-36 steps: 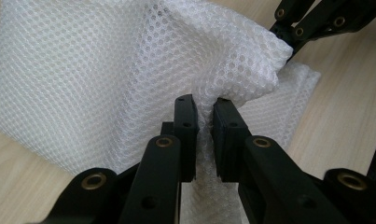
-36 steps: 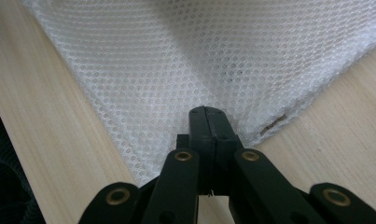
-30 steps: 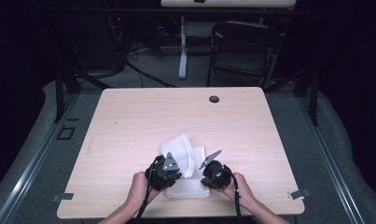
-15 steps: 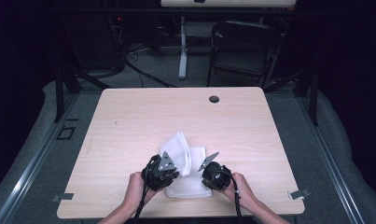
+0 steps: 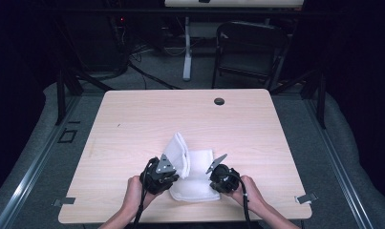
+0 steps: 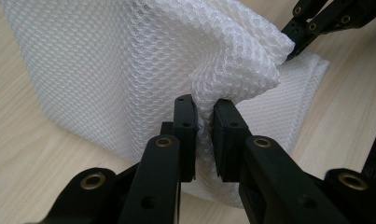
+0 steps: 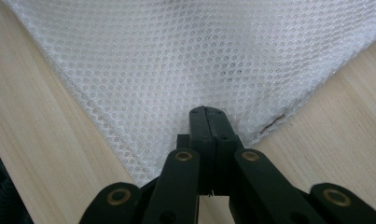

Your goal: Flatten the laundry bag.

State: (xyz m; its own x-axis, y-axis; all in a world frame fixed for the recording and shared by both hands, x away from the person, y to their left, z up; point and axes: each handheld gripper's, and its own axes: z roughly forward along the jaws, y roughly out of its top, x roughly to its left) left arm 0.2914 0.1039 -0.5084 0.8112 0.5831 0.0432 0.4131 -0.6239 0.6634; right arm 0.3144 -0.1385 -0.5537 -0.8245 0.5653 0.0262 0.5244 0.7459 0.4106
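A white mesh cloth [image 5: 192, 172] lies near the bench's front edge, at about six o'clock from the bench's middle, between the two hands. Most of it rests flat on the wood, but its left part is lifted into a fold [image 5: 176, 153] that stands up and leans toward eleven o'clock. In the left gripper view the open honeycomb weave [image 6: 143, 70] bulges upward in soft pleats, with a flat layer of the same cloth beneath it on the bench.

The left hand-held gripper [image 6: 203, 135] is clamped on that raised fold — a pinch of mesh is squeezed between its two black jaws, which stand a narrow slit apart. In the high view it [image 5: 167, 177] sits at nine o'clock from the cloth, held by the left hand [image 5: 135, 191].

The right hand-held gripper [image 7: 210, 122] has its jaws pressed fully together on the cloth's edge, at a corner where the mesh [image 7: 213, 56] meets bare wood. In the high view it [image 5: 214, 177] sits at three o'clock from the cloth, in the right hand [image 5: 247, 192].

The pale wooden bench [image 5: 133, 124] has a round cable hole [image 5: 219, 101] at its far edge — about twelve o'clock from the cloth.
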